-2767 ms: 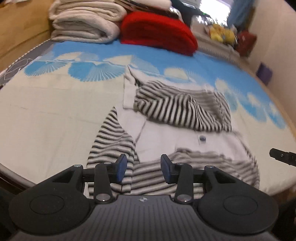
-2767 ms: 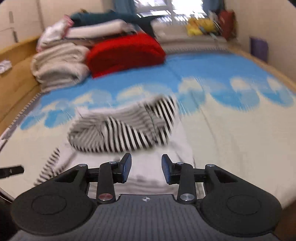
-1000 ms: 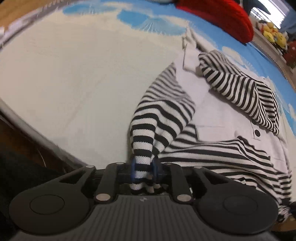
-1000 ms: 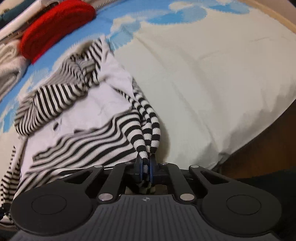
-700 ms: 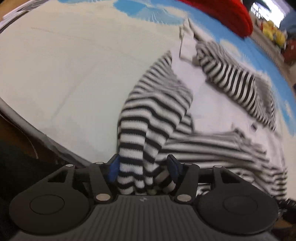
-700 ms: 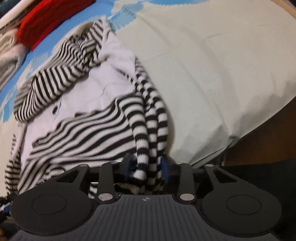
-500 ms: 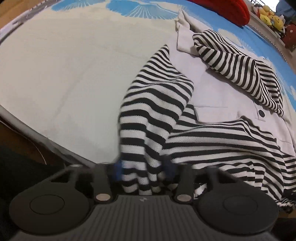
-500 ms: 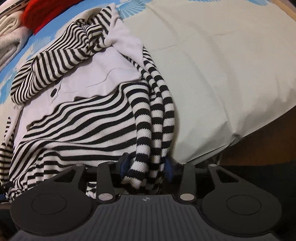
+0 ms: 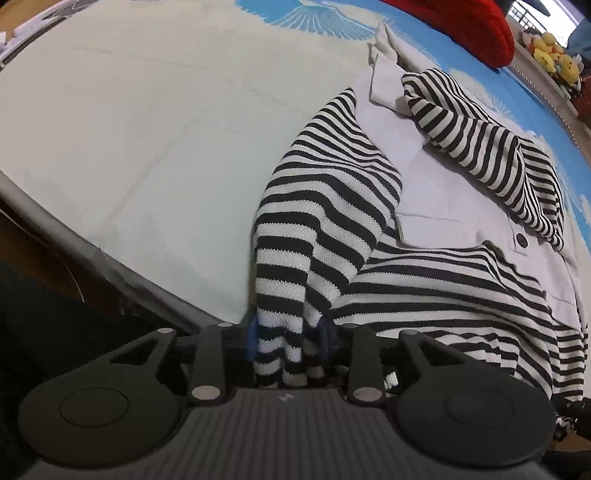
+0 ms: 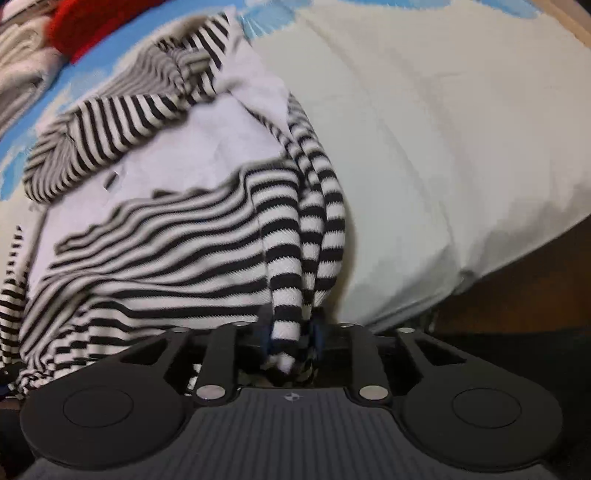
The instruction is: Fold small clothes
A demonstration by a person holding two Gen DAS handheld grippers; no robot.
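A small black-and-white striped top with a white front panel (image 9: 436, 192) lies on the bed; it also shows in the right wrist view (image 10: 177, 177). My left gripper (image 9: 288, 338) is shut on the bunched striped hem corner (image 9: 284, 288) at the bed's near edge. My right gripper (image 10: 293, 338) is shut on the other striped hem corner (image 10: 291, 280) at the opposite side of the near edge. The cloth hides most of the blue finger pads. A striped sleeve (image 9: 487, 147) is folded across the chest.
The bed sheet (image 9: 140, 122) is pale with a blue fan pattern farther back. A red folded blanket (image 9: 461, 22) lies behind the garment, with folded white towels (image 10: 22, 62) beside it. The dark bed edge (image 10: 517, 288) drops off close under both grippers.
Both grippers held the hem corners a second ago, opened around the cloth at about 0.7 s, and are now closed on the corners again. The garment has shifted slightly toward me.
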